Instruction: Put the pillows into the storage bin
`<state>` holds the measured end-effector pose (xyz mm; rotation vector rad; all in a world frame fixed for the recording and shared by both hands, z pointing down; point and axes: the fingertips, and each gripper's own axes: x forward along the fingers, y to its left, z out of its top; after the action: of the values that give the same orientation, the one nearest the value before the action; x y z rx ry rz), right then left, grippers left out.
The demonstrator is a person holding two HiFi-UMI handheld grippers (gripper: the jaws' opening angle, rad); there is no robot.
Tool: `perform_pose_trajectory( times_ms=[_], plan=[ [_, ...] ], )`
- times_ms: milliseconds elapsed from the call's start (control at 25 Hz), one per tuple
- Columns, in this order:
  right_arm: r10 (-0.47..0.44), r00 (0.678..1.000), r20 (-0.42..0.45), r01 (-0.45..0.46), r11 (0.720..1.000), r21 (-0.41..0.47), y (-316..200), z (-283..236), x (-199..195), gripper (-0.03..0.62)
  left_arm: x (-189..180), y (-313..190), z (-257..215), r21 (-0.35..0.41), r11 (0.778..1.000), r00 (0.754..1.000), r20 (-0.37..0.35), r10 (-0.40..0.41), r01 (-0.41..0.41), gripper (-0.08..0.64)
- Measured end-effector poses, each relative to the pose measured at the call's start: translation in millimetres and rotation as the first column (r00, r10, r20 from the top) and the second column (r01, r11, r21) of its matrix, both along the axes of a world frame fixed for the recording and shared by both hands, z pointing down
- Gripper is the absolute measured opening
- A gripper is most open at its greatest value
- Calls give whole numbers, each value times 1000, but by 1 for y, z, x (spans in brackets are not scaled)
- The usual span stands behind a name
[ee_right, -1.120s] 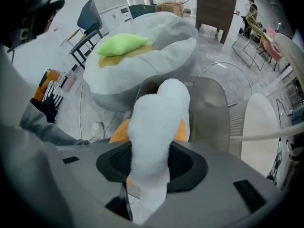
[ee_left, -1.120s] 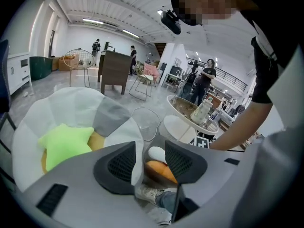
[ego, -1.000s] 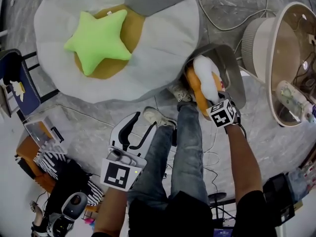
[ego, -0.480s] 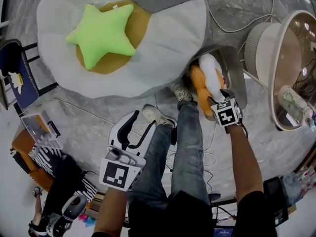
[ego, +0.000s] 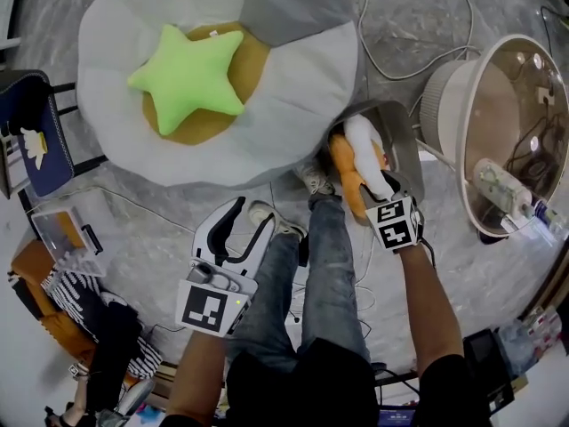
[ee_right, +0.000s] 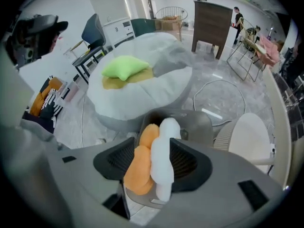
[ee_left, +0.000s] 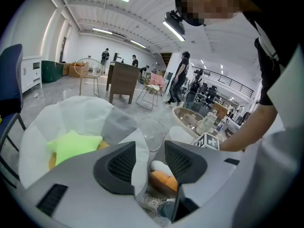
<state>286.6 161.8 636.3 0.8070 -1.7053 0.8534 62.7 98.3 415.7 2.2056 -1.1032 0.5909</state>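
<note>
An orange and white pillow [ego: 356, 158] stands on end in the grey storage bin [ego: 402, 132] on the floor. My right gripper [ego: 377, 194] points down over the bin. Its jaws have just been closing, with the pillow [ee_right: 152, 165] between them and touching both pads. A green star pillow [ego: 191, 74] lies on the big white and grey beanbag [ego: 293, 87], up and left of the bin. Near my left knee, my left gripper [ego: 252, 216] hangs open with nothing between its fingers; the left gripper view looks past its jaws to the star pillow [ee_left: 71, 146] and the bin.
A round glass-topped table [ego: 524, 78] with a bottle [ego: 502, 181] stands right of the bin. A blue chair [ego: 31, 132] is at the far left, with a clear box [ego: 58, 229] and striped clutter below it. Cables [ego: 400, 25] run over the marble floor. My legs [ego: 329, 265] stand between the grippers.
My right gripper has come up a little and toward me with the orange and white pillow still between its jaws. The left gripper has risen slightly.
</note>
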Motion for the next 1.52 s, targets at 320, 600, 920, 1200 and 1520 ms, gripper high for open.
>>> perform_pose_trajectory(
  times_ms=[320, 600, 920, 1200, 1520],
  plan=[
    [-38, 999, 37, 25, 953, 301, -67, -110, -33, 226, -31, -13, -43, 80, 993, 997, -22, -80, 82, 205],
    [-67, 986, 153, -17, 873, 487, -109, -221, -93, 222, -74, -5, -88, 148, 973, 984, -40, -174, 178, 205],
    [-195, 958, 213, -3, 731, 682, -144, -311, -164, 238, -142, 14, -134, 230, 913, 940, -44, -337, 338, 299],
    [-341, 927, 155, 114, 650, 751, -150, -350, -223, 255, -194, 34, -165, 296, 834, 880, -65, -470, 467, 304],
    [-488, 854, 182, 161, 580, 798, -137, -378, -297, 255, -227, 75, -189, 292, 766, 811, -66, -581, 573, 304]
  ],
)
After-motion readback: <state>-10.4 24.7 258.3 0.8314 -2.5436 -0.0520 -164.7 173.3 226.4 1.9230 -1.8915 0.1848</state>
